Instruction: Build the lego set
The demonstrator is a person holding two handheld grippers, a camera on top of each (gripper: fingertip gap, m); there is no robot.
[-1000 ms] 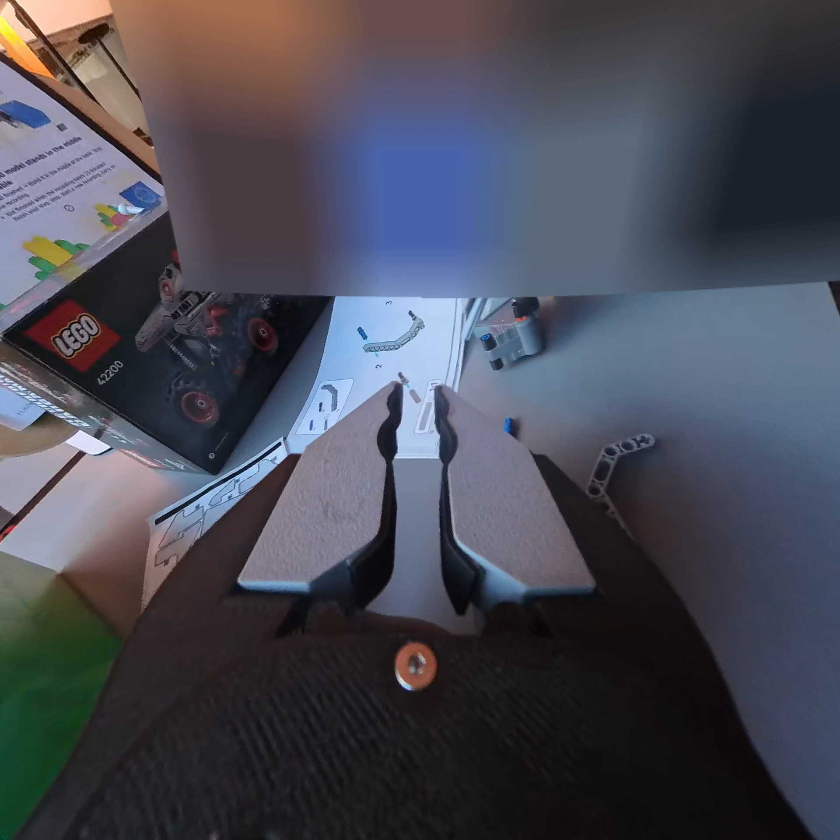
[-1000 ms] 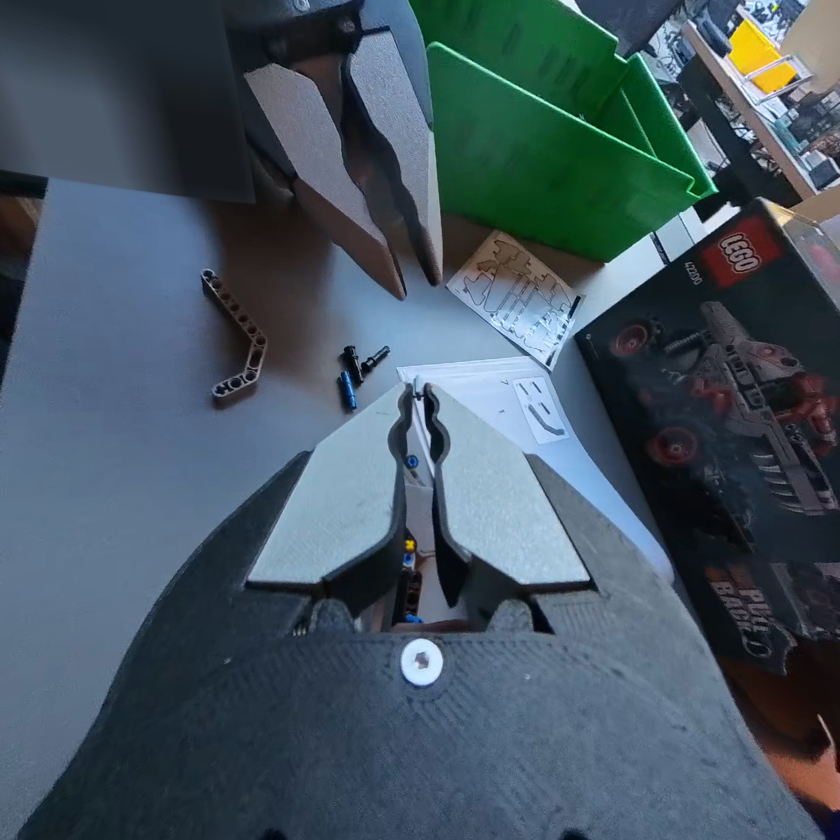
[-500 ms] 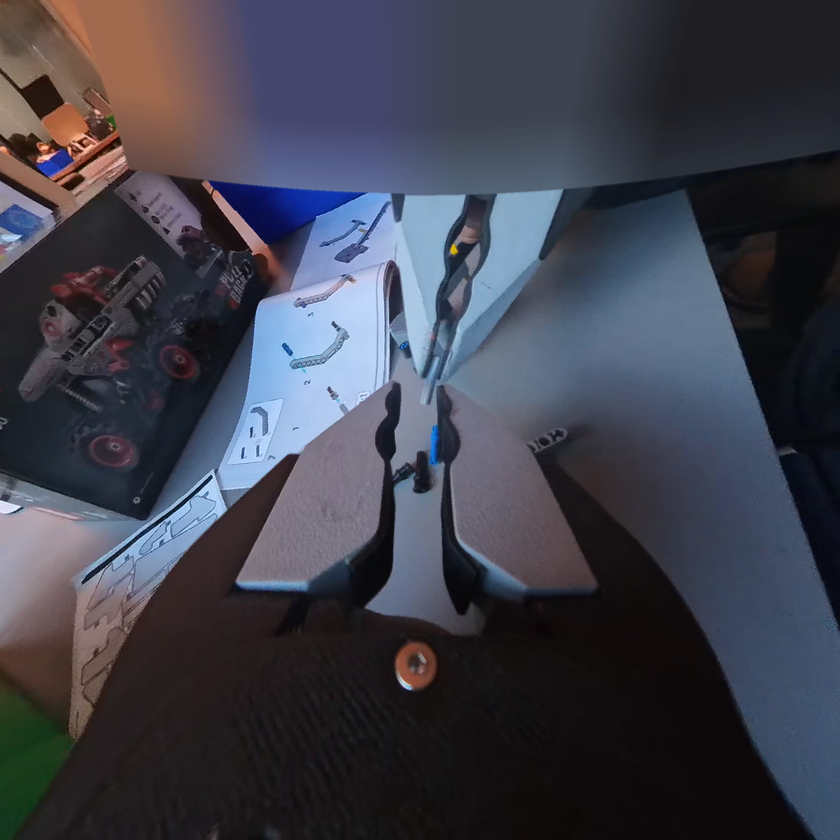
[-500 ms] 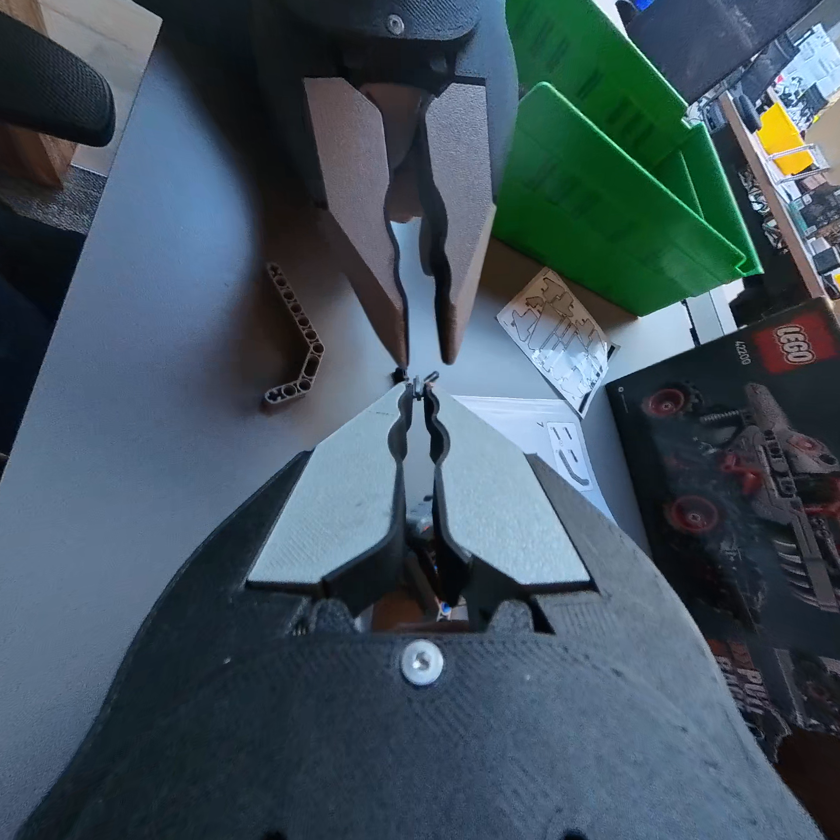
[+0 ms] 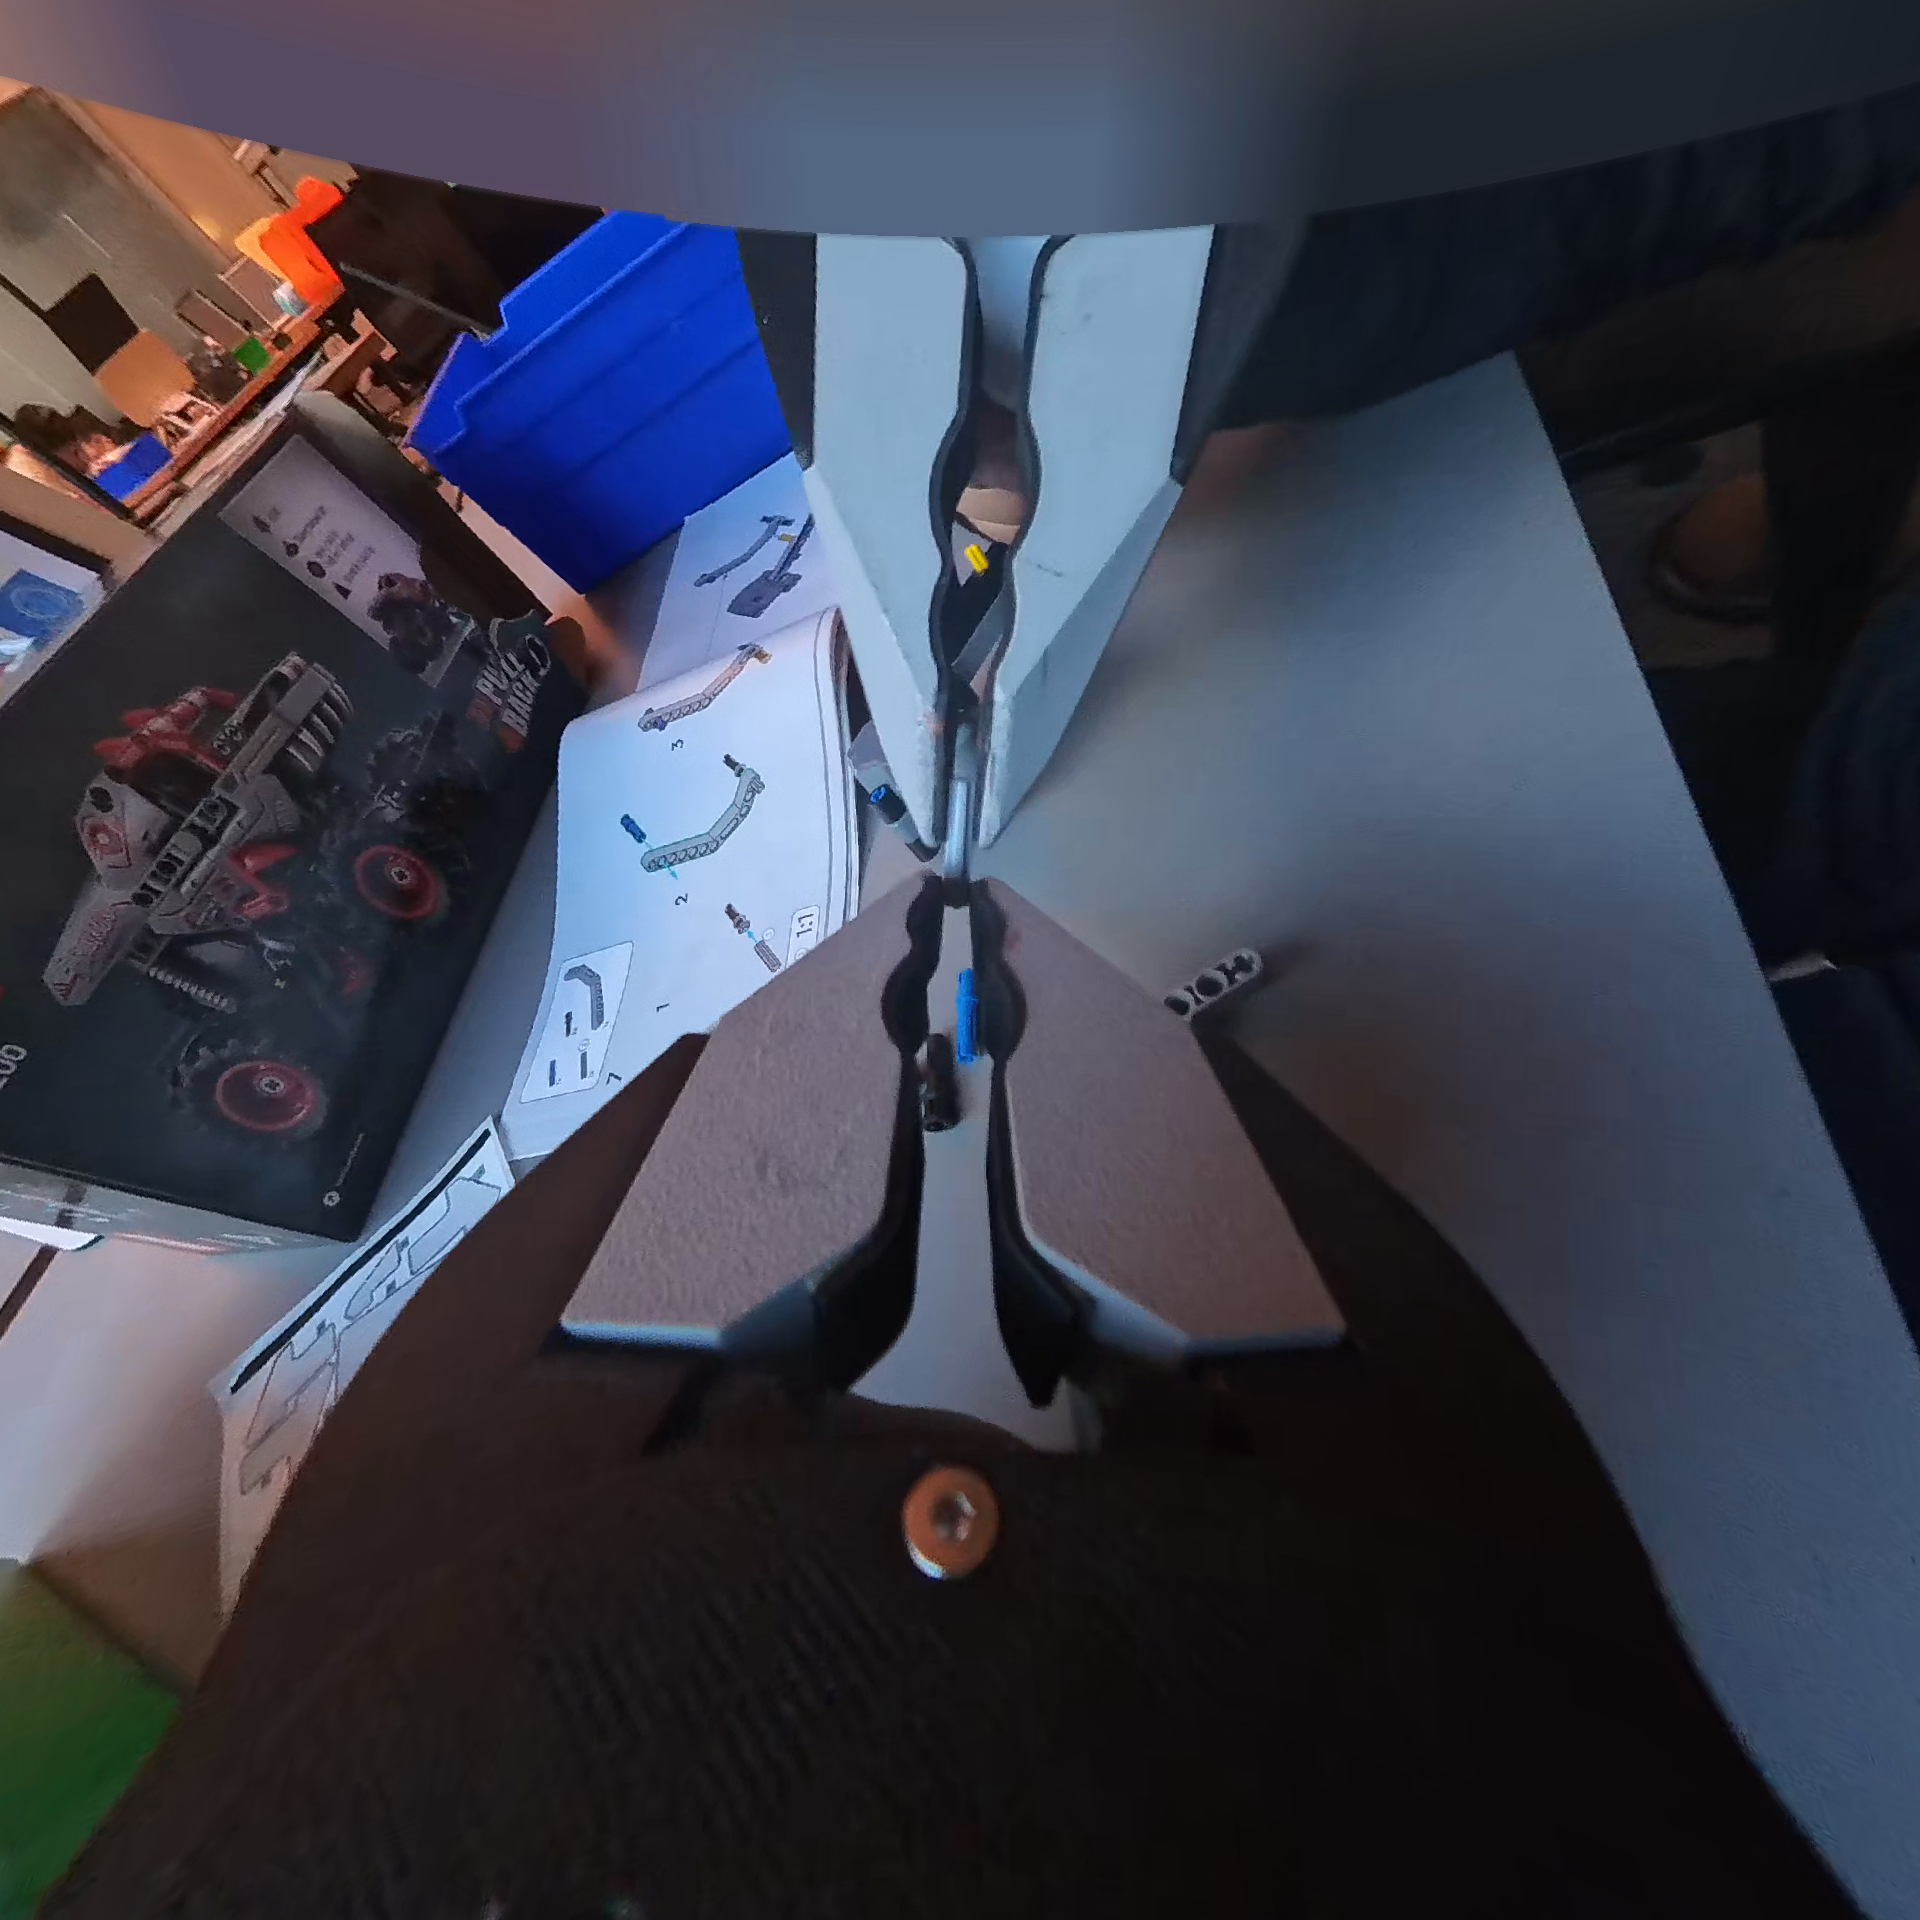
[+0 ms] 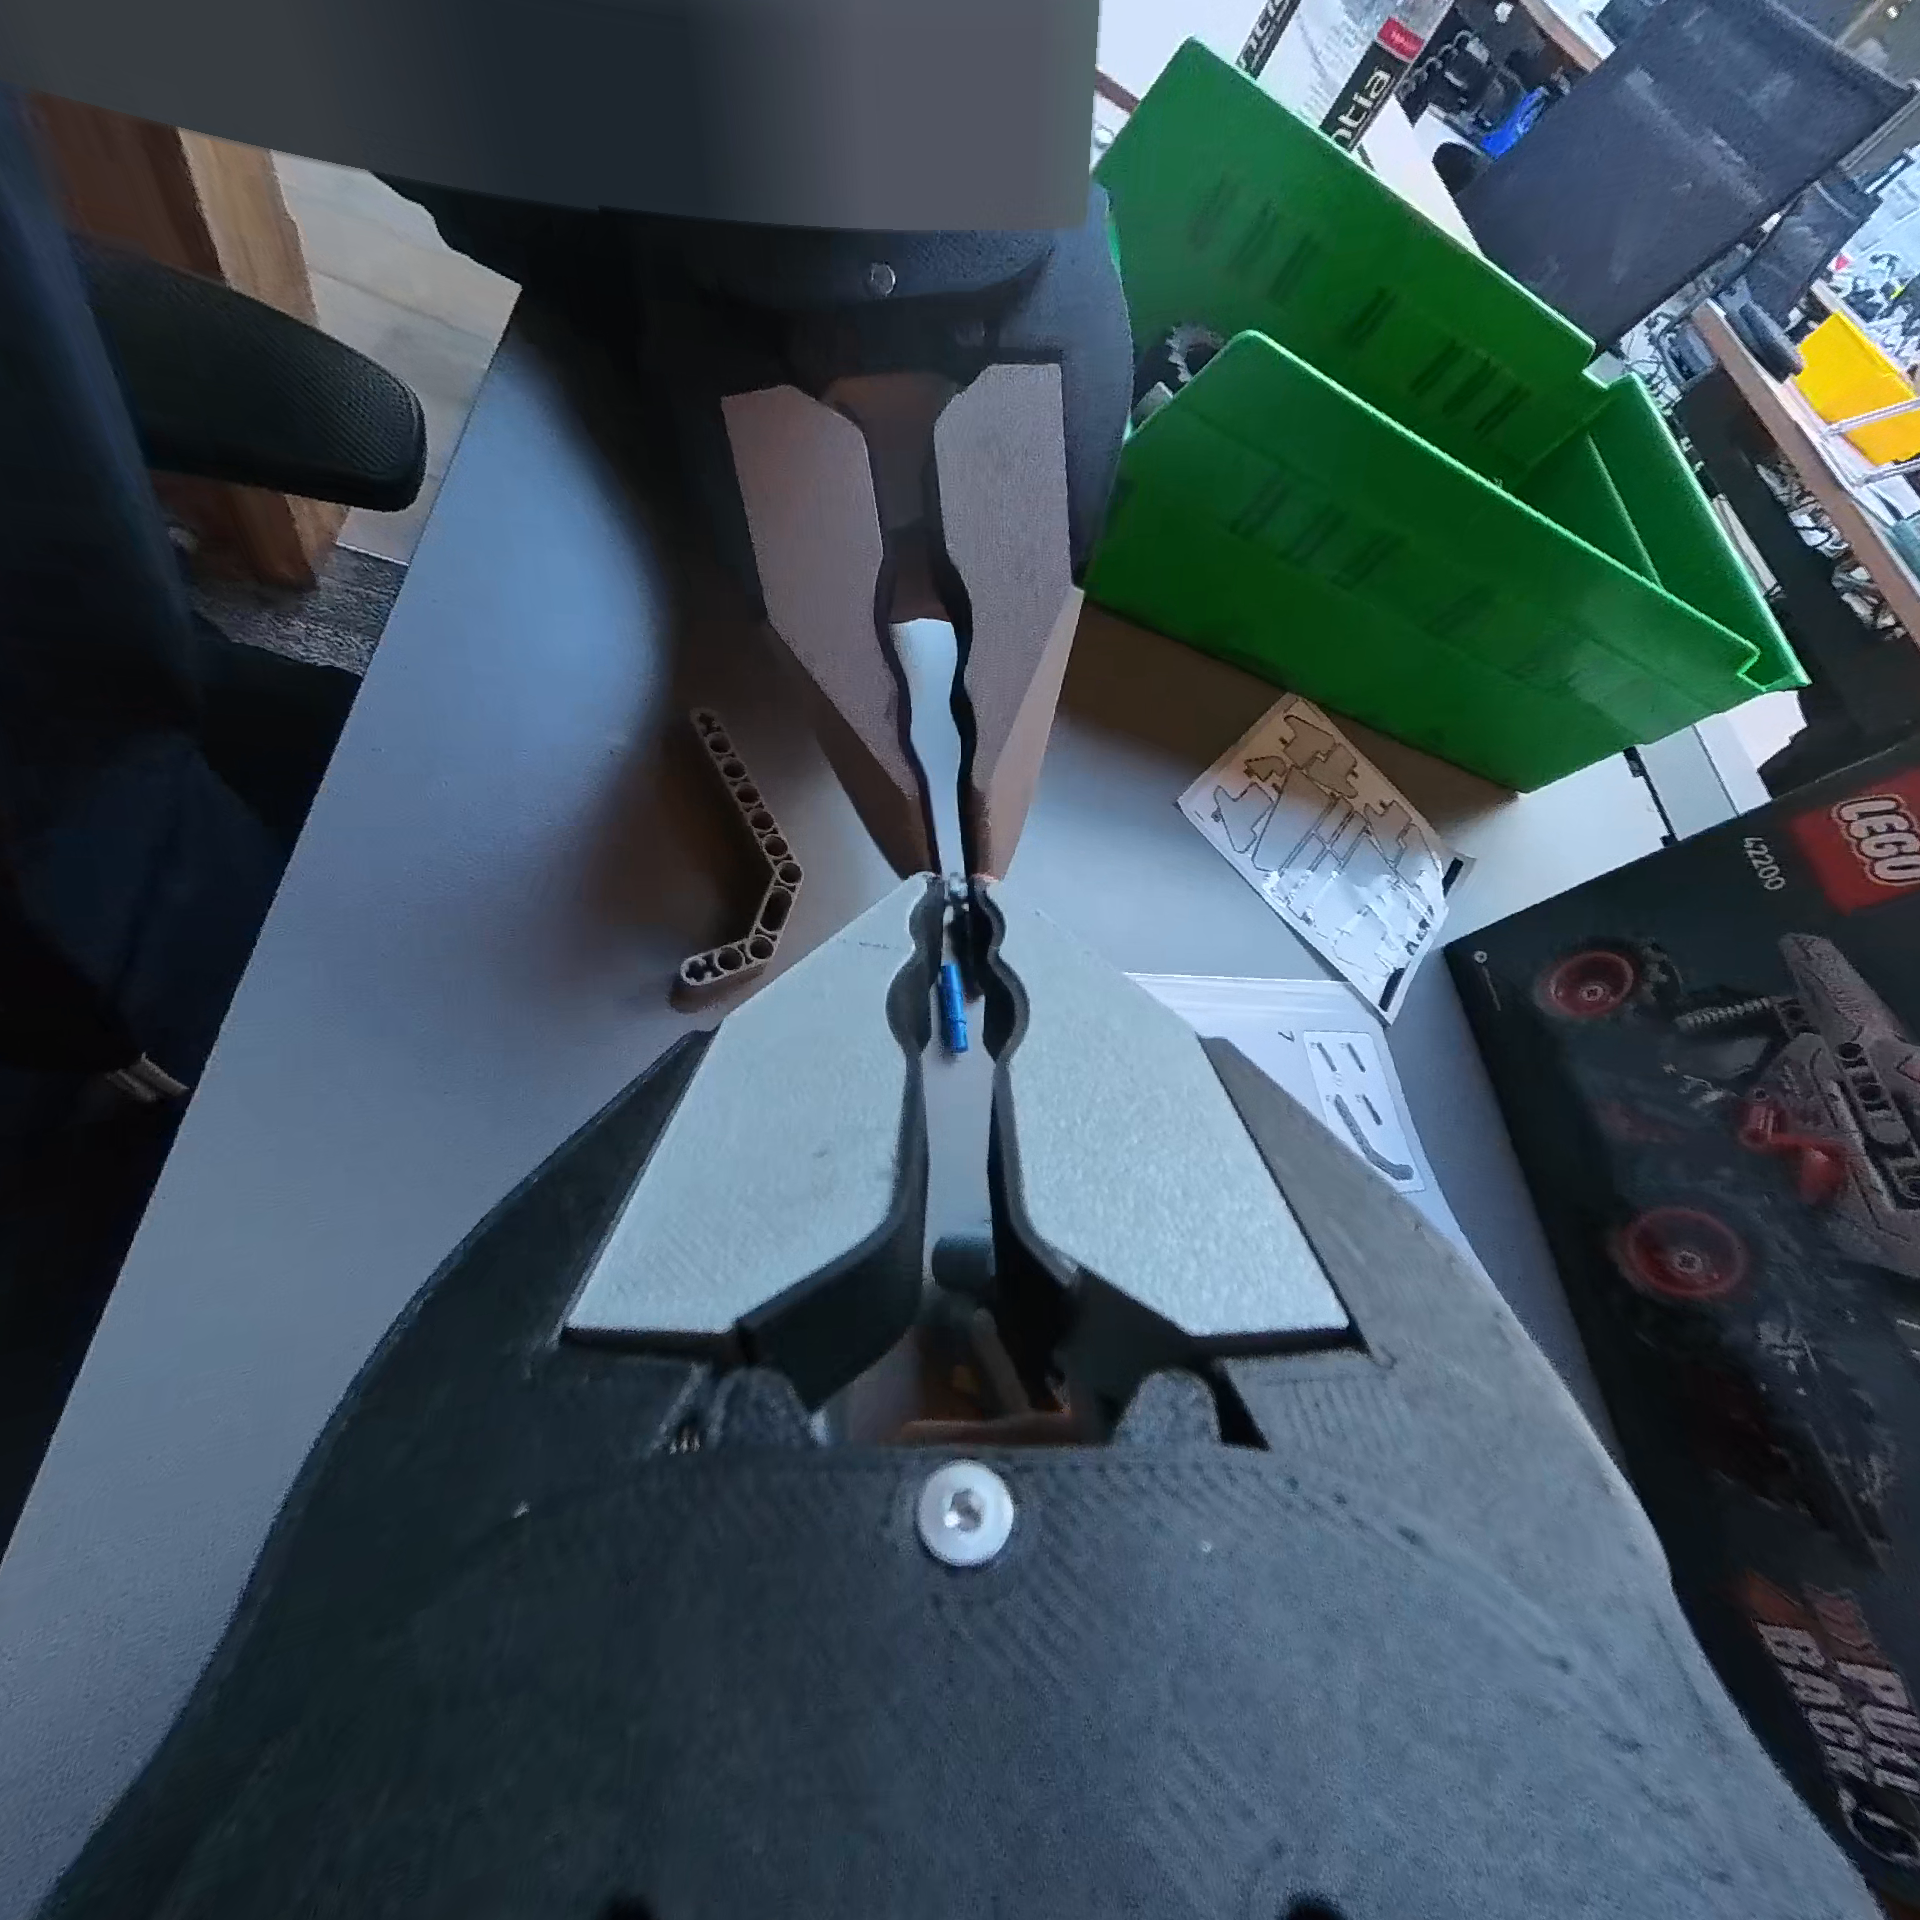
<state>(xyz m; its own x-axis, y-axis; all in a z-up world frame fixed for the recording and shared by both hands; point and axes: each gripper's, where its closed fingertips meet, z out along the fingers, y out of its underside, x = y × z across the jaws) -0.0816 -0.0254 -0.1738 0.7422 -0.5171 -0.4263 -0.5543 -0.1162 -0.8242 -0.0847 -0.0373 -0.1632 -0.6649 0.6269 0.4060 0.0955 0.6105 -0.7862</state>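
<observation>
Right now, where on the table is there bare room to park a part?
Bare table between the chair-side edge and the bent grey beam. Crowded: the middle, where both jaws meet tip to tip over the blue pin, and beyond it the instruction booklet, sticker sheet, Lego box and green bins.

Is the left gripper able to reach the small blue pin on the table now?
Probably not at once: the left gripper is tip to tip with the right gripper, jaws nearly shut, and the small blue pin lies on the grey table beneath its fingers.
</observation>
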